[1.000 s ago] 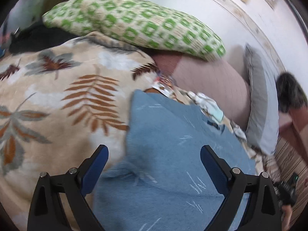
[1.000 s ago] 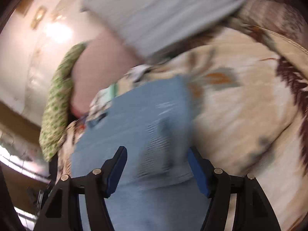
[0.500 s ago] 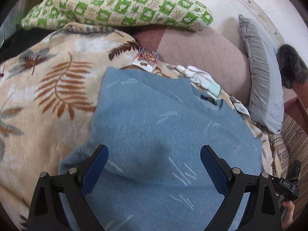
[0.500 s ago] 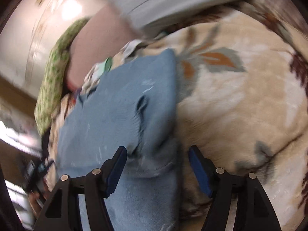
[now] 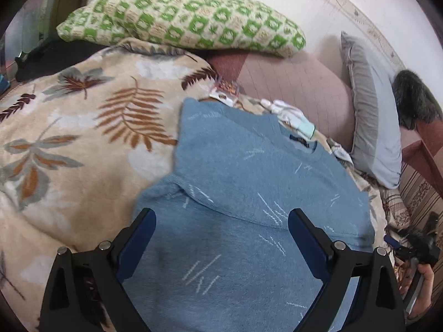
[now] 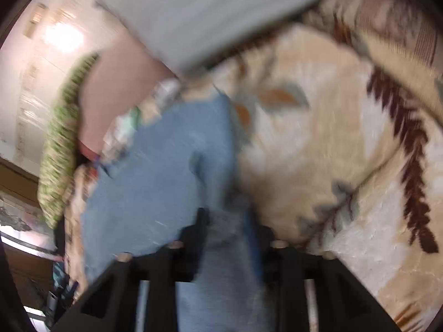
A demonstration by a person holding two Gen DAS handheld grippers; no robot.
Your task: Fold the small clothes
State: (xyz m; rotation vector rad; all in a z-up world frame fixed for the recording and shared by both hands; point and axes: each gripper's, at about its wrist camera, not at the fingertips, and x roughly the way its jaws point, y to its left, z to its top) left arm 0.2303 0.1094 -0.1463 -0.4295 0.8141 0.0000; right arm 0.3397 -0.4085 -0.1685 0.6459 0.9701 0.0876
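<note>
A blue sweater lies spread on a bed covered by a cream blanket printed with brown and grey leaves. Beyond the sweater's collar sit a pink cushion, a green-and-cream checked pillow and a grey pillow against a pale wall; small white clothes lie just beside the collar. The left gripper hovers over the sweater's lower part, jaws spread wide and holding nothing. The right gripper is at the sweater's edge, its jaws closing with blue fabric between them; in the blurred view they seem already to pinch it.
</note>
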